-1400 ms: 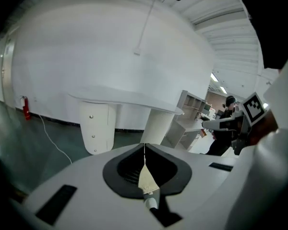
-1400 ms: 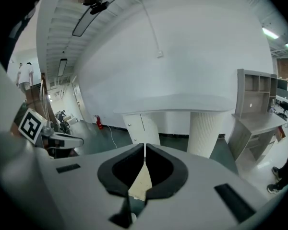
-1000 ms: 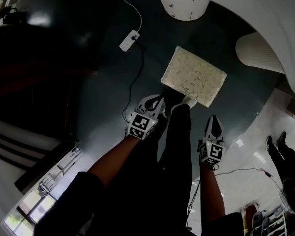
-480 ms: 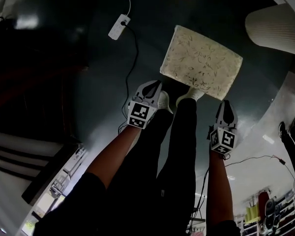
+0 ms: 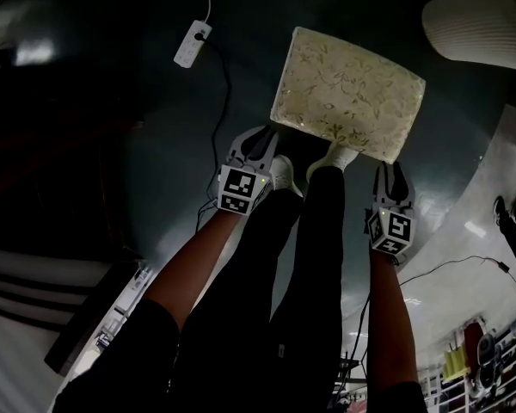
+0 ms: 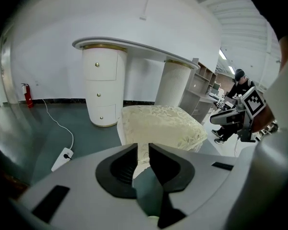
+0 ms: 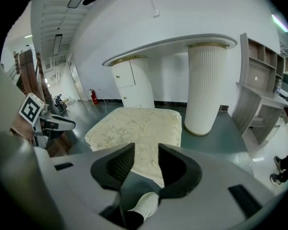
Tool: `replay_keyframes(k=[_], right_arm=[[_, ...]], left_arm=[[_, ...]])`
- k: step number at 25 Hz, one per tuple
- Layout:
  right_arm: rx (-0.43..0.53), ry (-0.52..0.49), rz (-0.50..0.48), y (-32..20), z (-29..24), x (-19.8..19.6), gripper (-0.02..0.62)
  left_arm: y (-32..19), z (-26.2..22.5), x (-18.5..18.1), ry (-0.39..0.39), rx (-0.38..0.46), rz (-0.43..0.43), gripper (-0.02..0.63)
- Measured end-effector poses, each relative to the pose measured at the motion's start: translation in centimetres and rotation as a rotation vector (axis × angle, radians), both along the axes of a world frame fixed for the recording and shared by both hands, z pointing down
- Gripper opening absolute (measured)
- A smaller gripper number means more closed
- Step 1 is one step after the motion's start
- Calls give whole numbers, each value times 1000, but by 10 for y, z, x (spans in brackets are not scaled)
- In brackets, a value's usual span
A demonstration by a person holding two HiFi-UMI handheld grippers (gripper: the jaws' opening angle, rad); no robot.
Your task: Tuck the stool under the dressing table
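Observation:
The stool (image 5: 348,93) has a cream, flower-patterned cushion and stands on the dark floor short of the white dressing table (image 6: 134,47). My left gripper (image 5: 258,140) hovers at the stool's near left corner. My right gripper (image 5: 392,175) hovers at its near right corner. In the left gripper view the jaws (image 6: 143,147) stand a narrow gap apart, and the stool (image 6: 161,126) lies beyond them. The right gripper's (image 7: 146,150) gap is wider, with the stool (image 7: 137,128) ahead. Both pairs of jaws have just been opening, and nothing is between them.
The table rests on a drawer pedestal (image 6: 102,92) and a fluted column (image 7: 205,87). A power strip (image 5: 192,43) with its cable lies on the floor to the left. The person's feet in white socks (image 5: 335,157) stand at the stool's near edge. Another person (image 6: 237,87) stands at the right.
Both grippers have sunk and moved forward to the stool's near corners. The stool fills more of the head view, and most of the table has slid out of its top.

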State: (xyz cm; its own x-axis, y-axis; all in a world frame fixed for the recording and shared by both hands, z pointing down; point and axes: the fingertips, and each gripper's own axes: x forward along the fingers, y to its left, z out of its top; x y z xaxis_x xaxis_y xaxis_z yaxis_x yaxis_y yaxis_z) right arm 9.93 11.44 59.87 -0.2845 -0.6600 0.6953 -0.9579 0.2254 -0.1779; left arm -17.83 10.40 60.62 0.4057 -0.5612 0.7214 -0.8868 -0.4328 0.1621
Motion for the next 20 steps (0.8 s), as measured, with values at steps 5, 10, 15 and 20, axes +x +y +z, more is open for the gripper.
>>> replay_keyframes(k=[5, 10, 15, 20], right_arm=[[-17, 17, -30, 10, 26, 3, 236], [-21, 40, 1, 12, 51, 16, 250], [-48, 22, 14, 11, 72, 19, 256], [-26, -20, 21, 9, 69, 18, 256]], left_arm=[[-5, 21, 6, 10, -9, 28, 175], [-9, 48, 12, -4, -16, 56, 203], [-12, 60, 19, -13, -26, 84, 220], [-9, 62, 17, -6, -19, 66, 230]])
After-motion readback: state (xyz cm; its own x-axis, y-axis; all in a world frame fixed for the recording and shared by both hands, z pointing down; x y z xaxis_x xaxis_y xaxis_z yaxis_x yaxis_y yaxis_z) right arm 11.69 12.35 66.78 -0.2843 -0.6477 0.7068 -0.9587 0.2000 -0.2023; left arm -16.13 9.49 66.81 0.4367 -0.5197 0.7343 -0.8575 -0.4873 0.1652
